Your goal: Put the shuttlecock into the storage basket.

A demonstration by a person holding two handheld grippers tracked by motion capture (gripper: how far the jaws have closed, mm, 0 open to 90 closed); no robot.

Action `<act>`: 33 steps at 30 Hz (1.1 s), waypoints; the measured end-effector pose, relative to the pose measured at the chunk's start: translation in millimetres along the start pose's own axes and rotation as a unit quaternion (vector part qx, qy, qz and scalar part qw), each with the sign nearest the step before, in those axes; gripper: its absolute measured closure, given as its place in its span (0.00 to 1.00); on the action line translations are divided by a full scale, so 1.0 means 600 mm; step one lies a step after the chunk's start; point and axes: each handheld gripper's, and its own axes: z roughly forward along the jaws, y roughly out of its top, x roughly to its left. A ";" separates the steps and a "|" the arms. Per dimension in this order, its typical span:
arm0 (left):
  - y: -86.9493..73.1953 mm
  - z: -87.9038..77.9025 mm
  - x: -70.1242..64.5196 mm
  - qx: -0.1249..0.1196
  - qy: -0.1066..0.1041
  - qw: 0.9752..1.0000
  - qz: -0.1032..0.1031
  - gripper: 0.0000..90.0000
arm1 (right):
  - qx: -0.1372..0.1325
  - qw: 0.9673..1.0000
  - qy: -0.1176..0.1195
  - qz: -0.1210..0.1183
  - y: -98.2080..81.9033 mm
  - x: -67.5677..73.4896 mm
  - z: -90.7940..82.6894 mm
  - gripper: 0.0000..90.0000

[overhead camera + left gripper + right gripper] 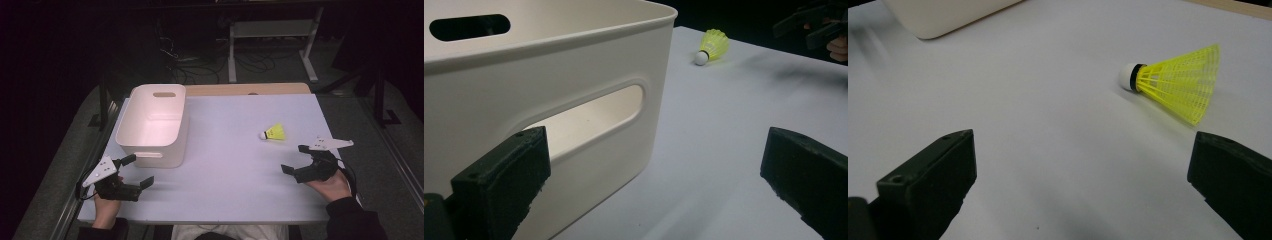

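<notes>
Nearest the high camera: two hands at the front edge of the bench (pixel 225 200), each with a gripper. Left gripper (pixel 136 171) beside the near wall of the white bin (pixel 131 137), jaws spread wide, nothing between them; from its own view, the bin's handle slot directly ahead. Right gripper (pixel 295 159) near the right front of the bench, jaws likewise wide apart and empty.

Yellow shuttlecock (pixel 274 132) on its side on the bare bench, just beyond the right gripper and well apart from the bin; white cork (pixel 1126 76) pointing toward the bin, mesh skirt (pixel 1183 82) flaring away. In the right gripper view, ahead and right of centre, not yet between the jaws.

Step in hand, by the look of it: approach for a pick-up, nothing grasped so far. Next move likely calls for sliding the right gripper forward and a little rightward, straddling the cork or the narrow neck of the skirt, then closing gently, since the light mesh could crush or skid away.

White bin: upright, open-topped, interior bare as far as visible.
</notes>
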 end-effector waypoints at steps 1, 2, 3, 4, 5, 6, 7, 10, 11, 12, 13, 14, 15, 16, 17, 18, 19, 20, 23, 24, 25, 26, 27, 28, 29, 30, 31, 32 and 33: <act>0.000 0.000 0.000 0.000 0.000 1.000 0.000 0.00 | 0.000 1.000 0.000 -0.001 0.000 0.000 0.000 0.00; 0.000 0.000 0.000 0.001 0.000 1.000 0.001 0.00 | 0.000 1.000 0.000 -0.001 0.000 0.000 0.000 0.00; 0.000 0.000 0.000 0.002 -0.001 1.000 0.001 0.00 | 0.000 1.000 0.000 -0.001 0.000 0.000 0.000 0.00; 0.000 0.000 0.000 0.002 -0.002 1.000 0.001 0.00 | 0.000 1.000 0.000 -0.001 0.000 0.001 0.000 0.00; 0.000 0.000 0.000 0.001 -0.002 1.000 0.001 0.00 | 0.000 1.000 0.000 -0.002 0.000 0.000 0.000 0.00; 0.000 0.000 0.000 0.001 -0.003 1.000 0.000 0.00 | -0.001 1.000 0.000 -0.002 0.000 0.001 -0.001 0.00; 0.000 0.000 0.000 0.001 -0.003 1.000 0.000 0.00 | -0.001 1.000 0.000 -0.002 0.000 0.001 -0.001 0.00; -0.001 0.000 -0.001 0.000 -0.004 1.000 -0.002 0.00 | 0.001 1.000 0.002 -0.002 0.000 0.001 0.000 0.00; -0.001 0.000 -0.001 0.000 -0.004 1.000 -0.001 0.00 | 0.002 1.000 0.003 -0.002 0.000 0.001 0.000 0.00; -0.001 0.000 -0.001 0.000 -0.004 1.000 -0.001 0.00 | 0.002 1.000 0.004 -0.002 0.001 0.002 0.001 0.00; -0.001 0.000 -0.001 0.001 -0.004 1.000 0.000 0.00 | 0.003 1.000 0.004 -0.003 0.001 0.002 0.001 0.00; -0.001 0.000 -0.001 0.001 -0.005 1.000 -0.001 0.00 | 0.003 1.000 0.004 -0.003 0.001 0.002 0.001 0.00; -0.001 0.000 -0.001 0.002 -0.004 1.000 0.000 0.00 | 0.003 1.000 0.004 -0.003 0.001 0.002 0.001 0.00; -0.001 0.000 -0.001 0.002 -0.005 1.000 0.000 0.00 | 0.004 1.000 0.004 -0.004 0.001 0.002 0.001 0.00; -0.001 0.000 -0.001 0.003 -0.004 1.000 0.001 0.00 | 0.005 1.000 0.004 -0.005 0.001 0.002 0.002 0.00; -0.001 0.000 -0.001 0.003 -0.004 1.000 0.000 0.00 | 0.005 1.000 0.005 -0.005 0.001 0.002 0.002 0.00; -0.001 0.000 -0.001 0.003 -0.003 1.000 0.001 0.00 | 0.004 1.000 0.006 -0.005 0.001 0.002 0.002 0.00; -0.001 0.000 -0.001 0.003 -0.003 1.000 0.001 0.00 | 0.005 1.000 0.006 -0.007 0.002 0.003 0.002 0.00; -0.002 0.000 -0.002 0.004 -0.003 1.000 0.001 0.00 | 0.006 1.000 0.005 -0.008 0.003 0.003 0.001 0.00; -0.002 0.000 -0.002 0.004 -0.003 1.000 0.001 0.00 | 0.007 1.000 0.004 -0.008 0.003 0.003 0.001 0.00; -0.002 0.000 -0.002 0.004 -0.003 1.000 0.001 0.00 | 0.009 1.000 0.001 -0.006 0.004 0.003 0.001 0.00; -0.002 -0.001 -0.002 0.003 -0.003 1.000 0.001 0.00 | 0.010 1.000 0.000 -0.003 0.004 0.003 0.001 0.00; -0.002 -0.001 -0.002 0.003 -0.003 1.000 0.002 0.00 | 0.011 1.000 -0.001 -0.001 0.004 0.002 0.000 0.00; -0.002 -0.001 -0.002 0.002 -0.003 1.000 0.003 0.00 | 0.011 1.000 -0.003 -0.001 0.004 0.002 0.000 0.00; -0.002 -0.002 -0.002 0.002 -0.003 1.000 0.003 0.00 | 0.011 1.000 -0.005 0.000 0.005 0.002 -0.001 0.00; -0.002 -0.002 -0.002 0.002 -0.003 1.000 0.003 0.00 | 0.010 1.000 -0.006 -0.001 0.006 0.002 -0.002 0.00; -0.002 -0.002 -0.002 0.002 -0.003 1.000 0.003 0.00 | 0.009 1.000 -0.007 0.001 0.007 0.002 -0.003 0.00; -0.002 -0.002 -0.002 0.002 -0.003 1.000 0.003 0.00 | 0.009 1.000 -0.008 0.002 0.007 0.002 -0.004 0.00; -0.002 -0.001 -0.003 0.003 -0.003 1.000 0.003 0.00 | 0.009 1.000 -0.010 0.003 0.008 0.002 -0.005 0.00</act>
